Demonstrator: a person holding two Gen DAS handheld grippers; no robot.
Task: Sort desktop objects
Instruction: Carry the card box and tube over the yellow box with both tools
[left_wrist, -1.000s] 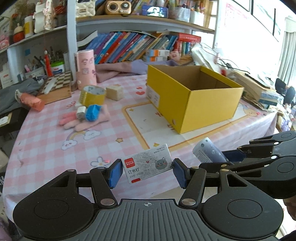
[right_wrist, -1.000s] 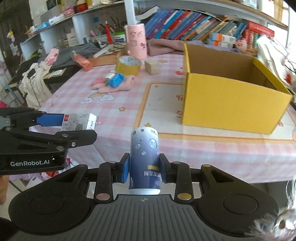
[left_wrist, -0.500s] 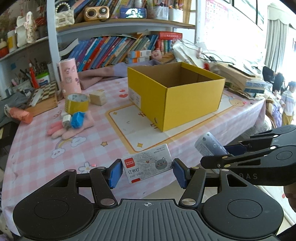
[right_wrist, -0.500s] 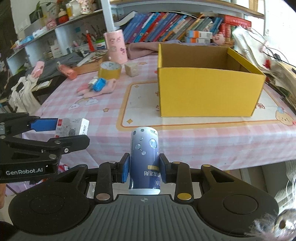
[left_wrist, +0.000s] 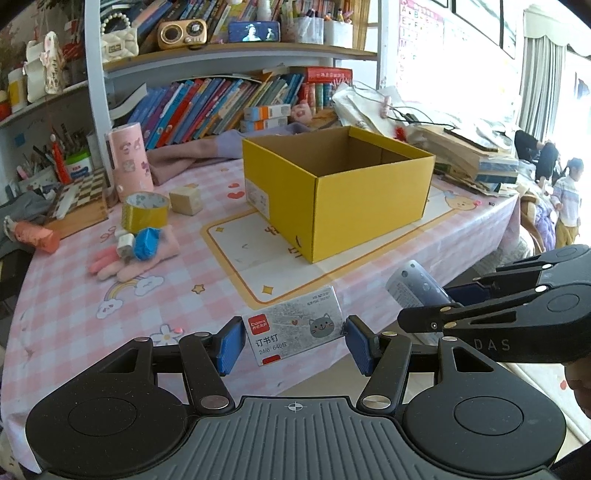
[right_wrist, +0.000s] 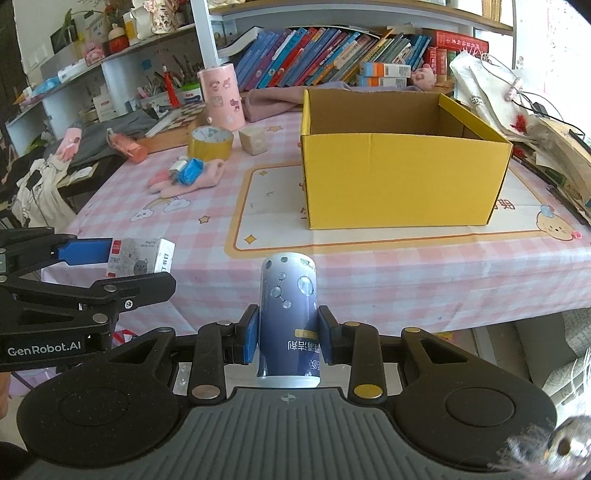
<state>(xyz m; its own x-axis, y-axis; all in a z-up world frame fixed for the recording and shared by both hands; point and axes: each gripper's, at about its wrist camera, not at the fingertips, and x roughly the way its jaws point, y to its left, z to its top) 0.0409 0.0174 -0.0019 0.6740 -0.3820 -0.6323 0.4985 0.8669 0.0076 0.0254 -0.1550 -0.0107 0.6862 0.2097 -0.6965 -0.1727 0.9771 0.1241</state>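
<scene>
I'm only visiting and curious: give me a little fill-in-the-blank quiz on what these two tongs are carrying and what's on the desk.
1. The left tongs grip a small silver ____ box with a cat drawing.
2. The right tongs grip a dark blue ____.
3. The open cardboard box is ____ outside.

Missing words: staples; can; yellow

left wrist: near table edge, facing shelves | right wrist: likewise | shared: yellow box (left_wrist: 347, 192) (right_wrist: 402, 162)
</scene>
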